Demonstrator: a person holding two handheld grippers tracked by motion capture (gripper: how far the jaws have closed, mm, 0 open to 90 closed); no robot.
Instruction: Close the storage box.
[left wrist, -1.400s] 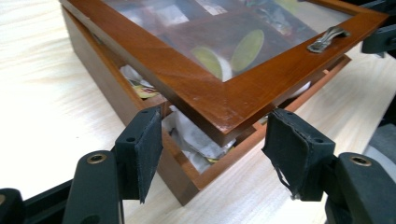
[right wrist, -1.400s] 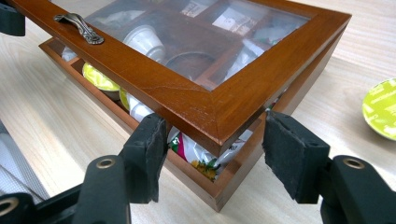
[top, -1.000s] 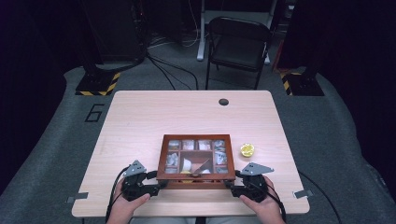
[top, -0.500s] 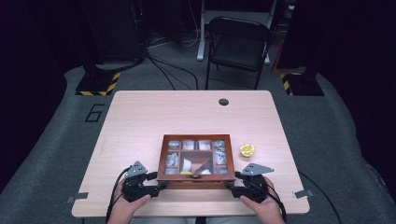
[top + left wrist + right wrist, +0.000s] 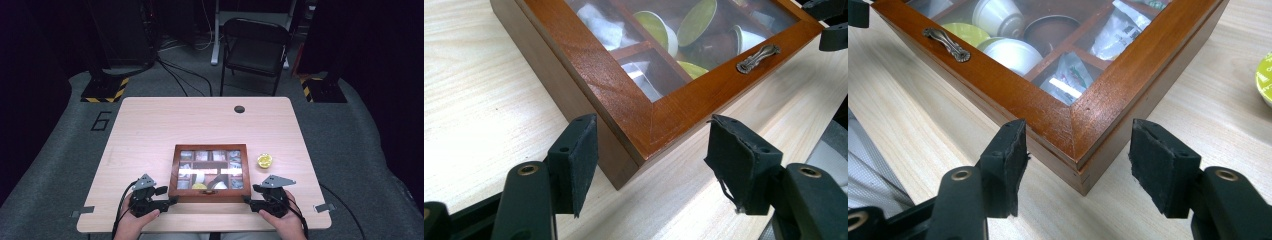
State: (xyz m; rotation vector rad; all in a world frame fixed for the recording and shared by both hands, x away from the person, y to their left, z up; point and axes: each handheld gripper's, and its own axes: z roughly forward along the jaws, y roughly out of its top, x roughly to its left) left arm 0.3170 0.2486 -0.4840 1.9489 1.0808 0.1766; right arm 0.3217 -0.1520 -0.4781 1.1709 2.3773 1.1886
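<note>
A wooden box [image 5: 209, 172] with a glass lid is set on the surface [image 5: 150, 135], near its front edge. The left tool [image 5: 159, 202] is held wide open at the box's near left corner, the right tool [image 5: 255, 201] wide open at its near right corner; nothing is gripped. A yellow-green capsule [image 5: 264, 160] lies just right of the box.

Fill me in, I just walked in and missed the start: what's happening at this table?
A person holds a gripper in each hand at the near corners of a wooden box with a glass lid. The left gripper and right gripper are both open, each straddling a corner without clamping. The lid is shut. A yellow-green capsule sits on the table beside the box.
</note>
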